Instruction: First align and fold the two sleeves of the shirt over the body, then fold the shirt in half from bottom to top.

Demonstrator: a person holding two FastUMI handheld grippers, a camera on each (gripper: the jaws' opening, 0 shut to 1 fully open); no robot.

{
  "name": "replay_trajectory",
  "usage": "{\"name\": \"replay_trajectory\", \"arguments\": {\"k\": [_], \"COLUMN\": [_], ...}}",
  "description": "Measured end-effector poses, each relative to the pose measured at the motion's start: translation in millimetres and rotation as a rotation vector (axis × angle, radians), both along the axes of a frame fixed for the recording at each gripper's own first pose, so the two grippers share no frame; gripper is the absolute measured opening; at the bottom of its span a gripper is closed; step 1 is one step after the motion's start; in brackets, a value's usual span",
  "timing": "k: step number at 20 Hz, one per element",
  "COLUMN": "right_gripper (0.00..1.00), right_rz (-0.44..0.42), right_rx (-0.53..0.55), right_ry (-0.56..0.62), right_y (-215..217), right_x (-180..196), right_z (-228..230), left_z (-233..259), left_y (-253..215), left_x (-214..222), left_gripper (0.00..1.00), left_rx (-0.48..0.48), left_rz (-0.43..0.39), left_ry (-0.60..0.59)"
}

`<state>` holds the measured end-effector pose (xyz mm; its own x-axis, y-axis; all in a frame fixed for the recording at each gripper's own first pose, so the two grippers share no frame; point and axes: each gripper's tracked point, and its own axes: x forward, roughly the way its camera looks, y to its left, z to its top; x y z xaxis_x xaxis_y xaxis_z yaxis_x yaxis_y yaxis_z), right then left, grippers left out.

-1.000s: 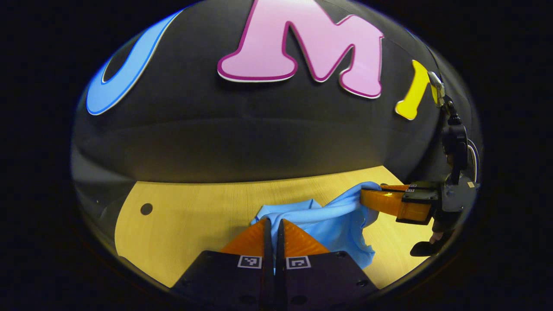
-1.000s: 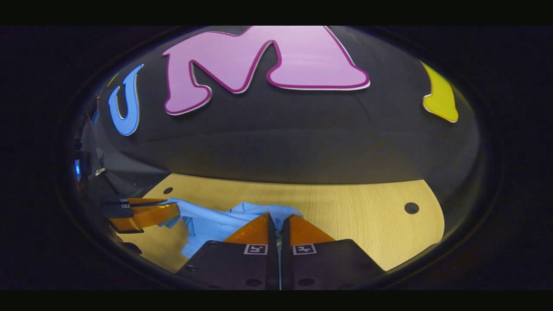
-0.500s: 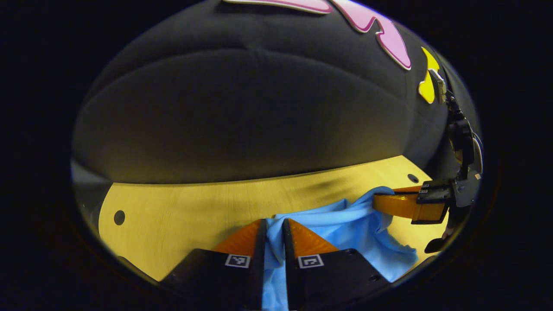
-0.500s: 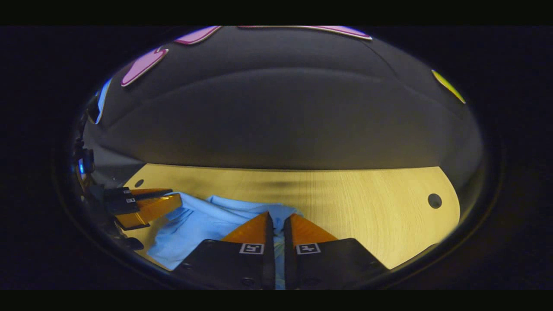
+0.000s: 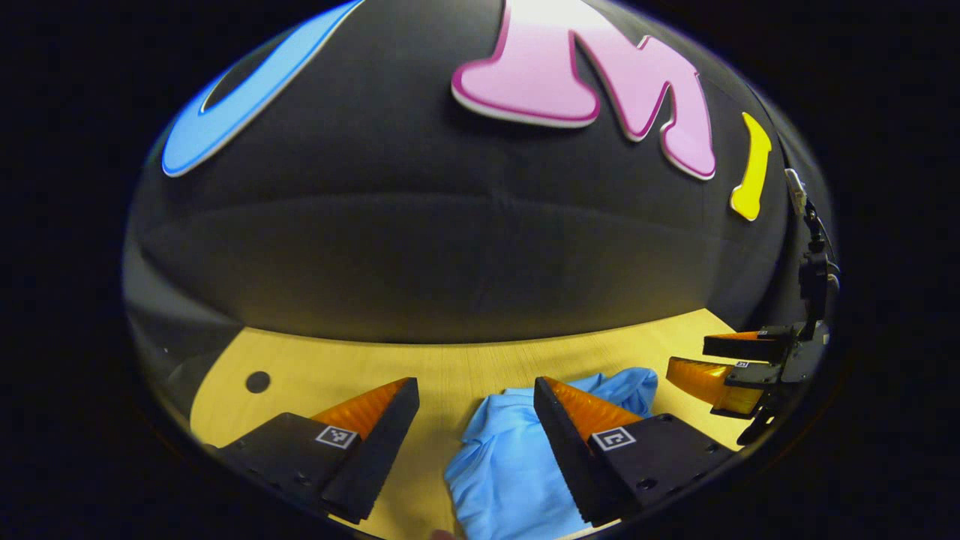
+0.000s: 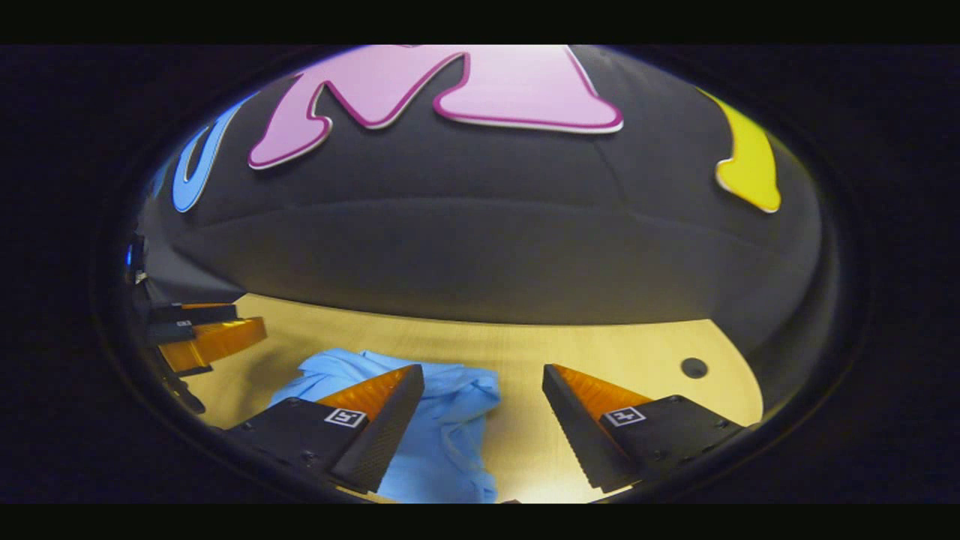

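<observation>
A light blue shirt (image 5: 510,457) lies bunched on the wooden table (image 5: 450,367). In the left gripper view my left gripper (image 5: 474,391) stands open just above it, the cloth lying under and between its spread fingers, nearer the right one. The right gripper (image 5: 686,358) shows at the far right of that view, open, beside the shirt's far corner. In the right gripper view my right gripper (image 6: 482,377) is open over the shirt (image 6: 442,442), whose cloth lies by the left finger. The left gripper (image 6: 251,319) shows open at the left edge there.
The table's far edge meets the black booth wall close behind the shirt. Round holes pierce the tabletop, one (image 5: 257,382) at the left of the left gripper view and one (image 6: 694,367) at the right of the right gripper view.
Both grippers were shut on the shirt and holding it up; they lowered it, then opened and let go. The shirt now rests on the table.
</observation>
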<state>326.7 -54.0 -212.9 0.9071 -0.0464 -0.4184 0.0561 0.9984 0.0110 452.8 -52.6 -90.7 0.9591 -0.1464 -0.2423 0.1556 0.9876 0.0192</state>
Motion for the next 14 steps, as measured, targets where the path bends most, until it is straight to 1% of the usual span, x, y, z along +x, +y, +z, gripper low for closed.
{"name": "replay_trajectory", "arguments": {"k": [2, 3, 4, 5, 6, 7, 9, 11, 14], "right_gripper": [0.94, 0.98, 0.94, 0.94, 0.98, 0.98, 0.99, 0.98, 0.98], "right_rz": [-0.032, -0.047, -0.064, -0.079, -0.09, -0.1, -0.115, -0.129, -0.138], "right_rx": [0.007, 0.002, -0.015, -0.029, -0.042, -0.051, -0.052, -0.052, -0.053], "right_ry": [-0.006, -0.013, -0.027, -0.042, -0.06, -0.076, -0.106, -0.145, -0.21], "right_y": [-1.0, -4.7, -6.9, -8.0, -7.3, -8.4, -2.3, 5.2, 23.9], "right_x": [-30.5, -45.1, -62.7, -76.4, -91.9, -108.6, -140.4, -173.4, -218.5], "right_z": [21.9, 33.3, 47.0, 57.5, 70.2, 83.7, 105.7, 125.6, 154.1], "left_z": [26.8, 37.5, 49.9, 63.1, 76.7, 89.1, 114.3, 138.7, 166.4], "left_y": [0.6, -1.0, -2.9, -4.9, -4.7, -6.0, -5.9, -2.9, -3.8], "left_x": [-33.8, -54.5, -72.1, -89.9, -105.4, -119.6, -154.9, -194.0, -262.2], "left_gripper": [0.97, 0.97, 0.97, 0.97, 0.97, 0.97, 0.97, 0.97, 0.97], "left_rx": [-0.015, -0.03, -0.04, -0.04, -0.032, -0.027, -0.031, -0.028, -0.022], "left_rz": [0.01, 0.004, -0.015, -0.032, -0.048, -0.062, -0.084, -0.089, -0.116], "left_ry": [-0.046, -0.065, -0.083, -0.105, -0.127, -0.15, -0.2, -0.263, -0.351]}}
